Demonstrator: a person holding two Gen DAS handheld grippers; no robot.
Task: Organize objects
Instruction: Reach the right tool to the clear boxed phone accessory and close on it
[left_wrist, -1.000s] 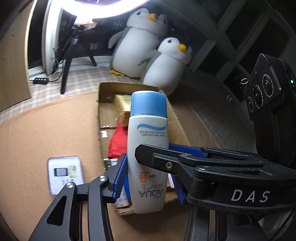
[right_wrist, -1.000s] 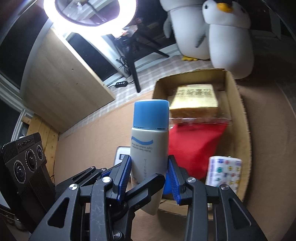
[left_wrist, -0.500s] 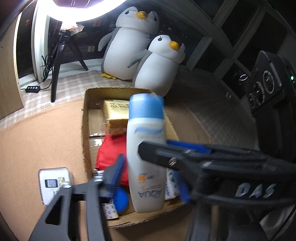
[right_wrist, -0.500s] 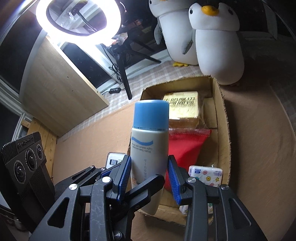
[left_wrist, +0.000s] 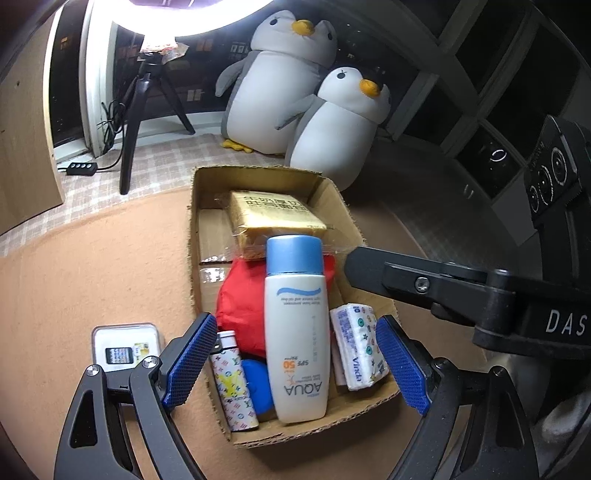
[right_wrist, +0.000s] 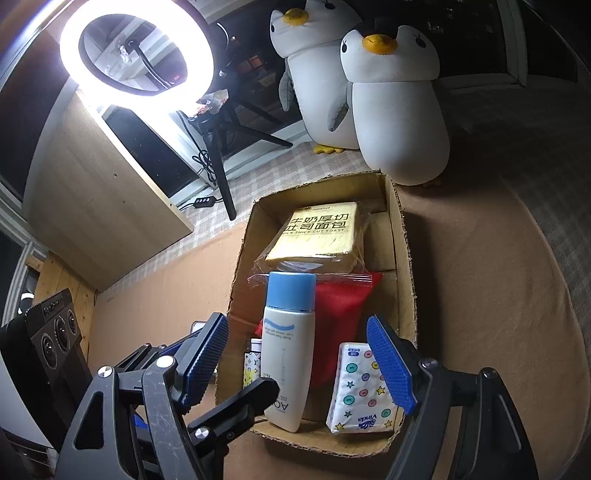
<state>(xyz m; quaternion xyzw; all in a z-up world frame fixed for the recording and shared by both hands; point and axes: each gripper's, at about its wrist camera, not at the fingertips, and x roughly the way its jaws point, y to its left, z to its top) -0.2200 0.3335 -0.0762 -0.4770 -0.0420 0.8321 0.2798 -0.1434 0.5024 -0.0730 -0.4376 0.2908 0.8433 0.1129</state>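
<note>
Sunscreen bottle (left_wrist: 296, 332) rests in cardboard box (left_wrist: 266, 177), both grippers released.

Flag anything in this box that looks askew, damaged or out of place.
Nothing looks damaged or spilled. The sunscreen bottle lies slanted on the red pouch rather than flat in the cardboard box. One white card case sits outside on the mat.

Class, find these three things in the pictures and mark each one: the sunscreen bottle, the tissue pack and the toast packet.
sunscreen bottle (left_wrist: 297, 332), left wrist view, on its white body.
tissue pack (right_wrist: 364, 391), right wrist view, on its patterned top face.
toast packet (right_wrist: 317, 236), right wrist view, on its yellow printed top.
</note>
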